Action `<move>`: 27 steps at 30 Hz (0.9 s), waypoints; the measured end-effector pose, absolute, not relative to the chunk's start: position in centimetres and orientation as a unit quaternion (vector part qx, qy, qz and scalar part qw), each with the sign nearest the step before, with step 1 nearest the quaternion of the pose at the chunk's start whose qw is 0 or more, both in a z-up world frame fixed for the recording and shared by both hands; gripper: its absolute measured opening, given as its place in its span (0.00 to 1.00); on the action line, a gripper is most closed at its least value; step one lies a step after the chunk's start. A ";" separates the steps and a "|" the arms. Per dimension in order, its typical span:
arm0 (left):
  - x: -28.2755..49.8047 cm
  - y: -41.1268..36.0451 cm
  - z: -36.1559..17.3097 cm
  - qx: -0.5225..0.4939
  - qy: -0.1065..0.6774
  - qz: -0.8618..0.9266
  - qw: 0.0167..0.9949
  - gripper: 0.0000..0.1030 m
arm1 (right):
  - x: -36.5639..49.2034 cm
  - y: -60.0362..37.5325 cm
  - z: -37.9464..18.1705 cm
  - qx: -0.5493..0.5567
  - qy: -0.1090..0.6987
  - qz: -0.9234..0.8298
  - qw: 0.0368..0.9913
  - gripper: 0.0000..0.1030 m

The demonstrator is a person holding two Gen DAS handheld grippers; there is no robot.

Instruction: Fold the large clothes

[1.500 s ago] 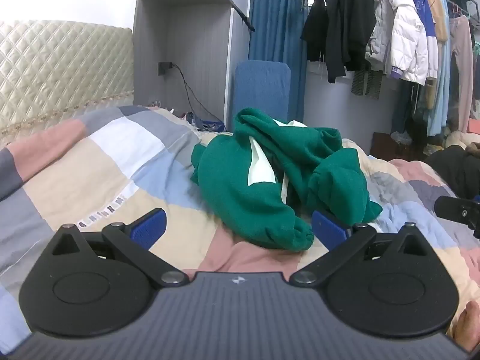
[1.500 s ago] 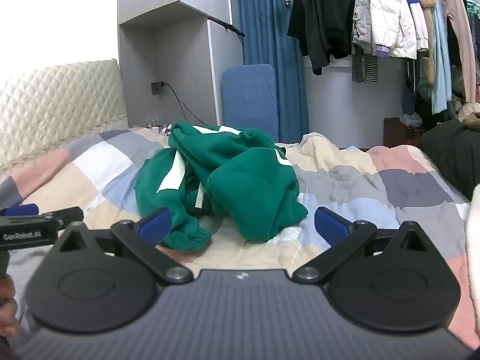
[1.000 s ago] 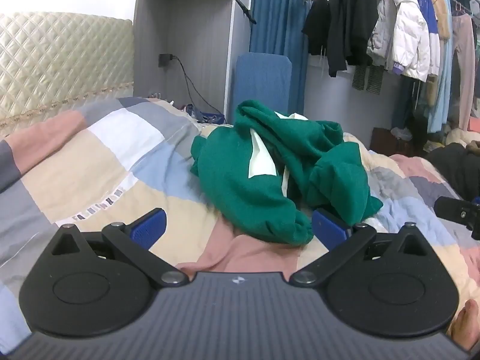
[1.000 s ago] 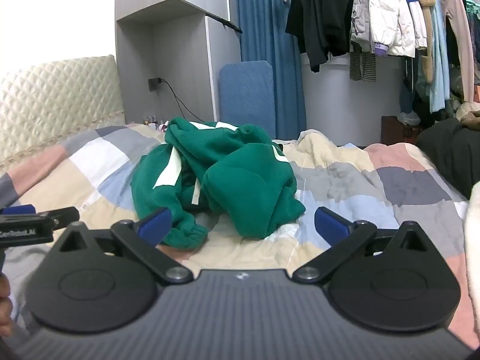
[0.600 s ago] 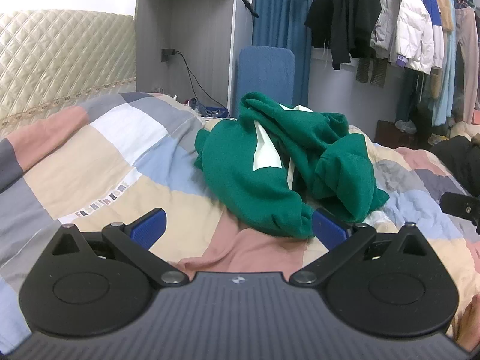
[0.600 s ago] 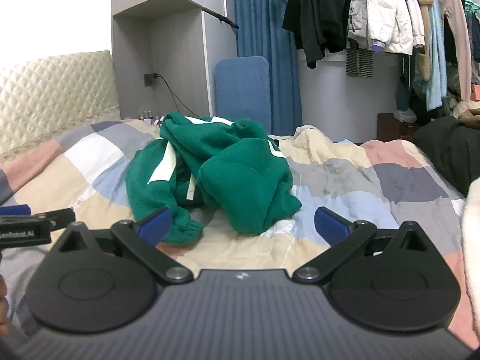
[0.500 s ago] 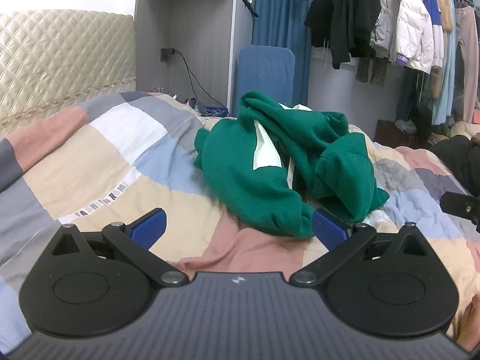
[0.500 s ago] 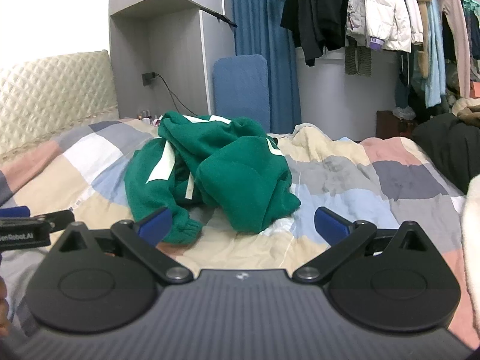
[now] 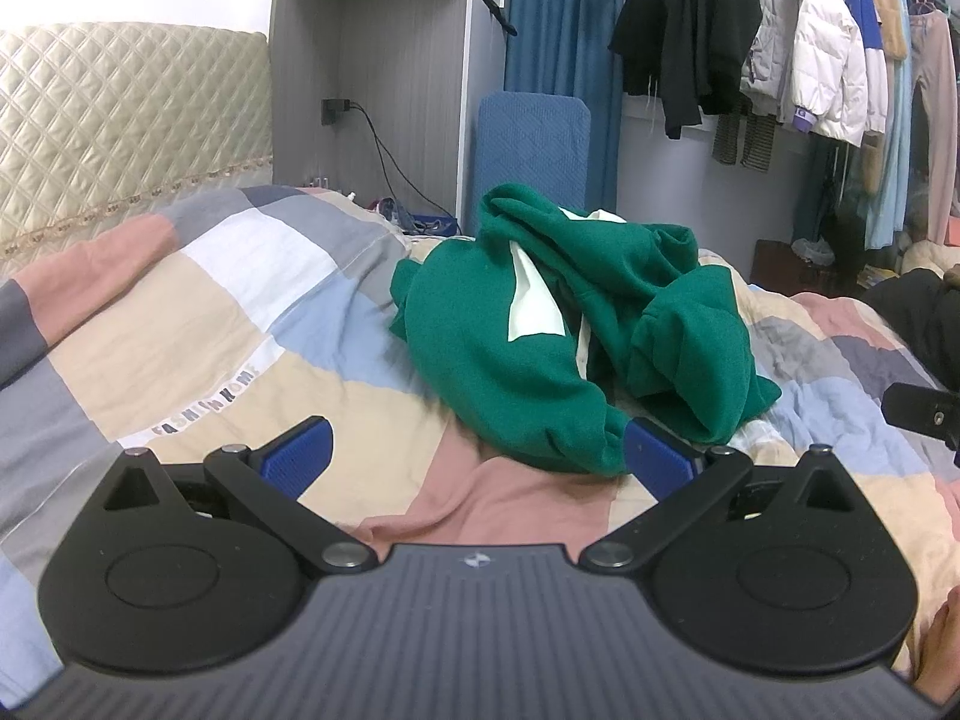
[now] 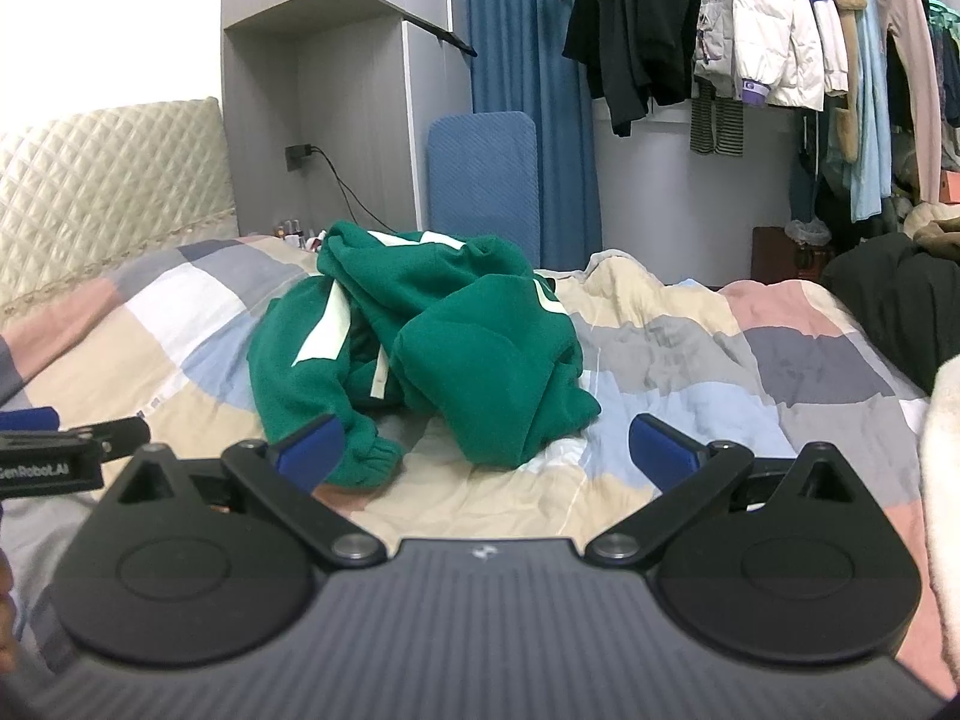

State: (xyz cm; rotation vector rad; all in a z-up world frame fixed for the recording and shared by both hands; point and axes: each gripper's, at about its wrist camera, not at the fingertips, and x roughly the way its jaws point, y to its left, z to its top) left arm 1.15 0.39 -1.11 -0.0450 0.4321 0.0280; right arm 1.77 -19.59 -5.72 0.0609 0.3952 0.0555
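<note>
Black left gripper [image 9: 477, 459] and right gripper [image 10: 486, 444] — 2 blue-padded fingers each, silver screws, ribbed grey body.

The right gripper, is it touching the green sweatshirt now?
Apart. In the right wrist view the right gripper stands open, with bare quilt between its fingertips and the green sweatshirt.

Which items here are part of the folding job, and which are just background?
Job:
green sweatshirt, crumpled
left gripper, open
right gripper, open
patchwork quilt it lies on

Background:
hanging clothes
blue curtain
quilted headboard
</note>
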 end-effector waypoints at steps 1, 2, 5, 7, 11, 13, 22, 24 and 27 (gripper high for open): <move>1.2 0.4 -1.1 -0.022 0.214 0.014 0.977 1.00 | 1.8 -19.5 -5.6 0.030 0.197 0.028 0.980 1.00; 1.1 0.4 -1.1 -0.021 0.214 0.014 0.977 1.00 | 1.7 -19.5 -5.6 0.030 0.196 0.027 0.980 1.00; 1.0 0.3 -1.1 -0.020 0.211 0.014 0.977 1.00 | 1.8 -19.5 -5.6 0.029 0.196 0.027 0.980 1.00; 1.0 0.3 -1.1 -0.020 0.211 0.014 0.977 1.00 | 1.7 -19.6 -5.6 0.029 0.197 0.028 0.980 1.00; 1.0 0.3 -0.9 -0.020 0.210 0.014 0.977 1.00 | 1.7 -19.5 -5.5 0.028 0.197 0.028 0.980 1.00; 1.0 0.3 -0.9 -0.020 0.210 0.014 0.977 1.00 | 1.7 -19.4 -5.5 0.028 0.197 0.028 0.980 1.00; 0.9 0.2 -0.7 -0.020 0.206 0.014 0.978 1.00 | 1.7 -19.2 -5.4 0.028 0.199 0.030 0.979 1.00; 0.9 0.2 -0.6 -0.020 0.206 0.014 0.978 1.00 | 1.7 -19.1 -5.4 0.030 0.201 0.030 0.979 1.00; 0.8 0.2 -0.7 -0.021 0.204 0.013 0.979 1.00 | 1.7 -19.2 -5.5 0.030 0.200 0.031 0.979 1.00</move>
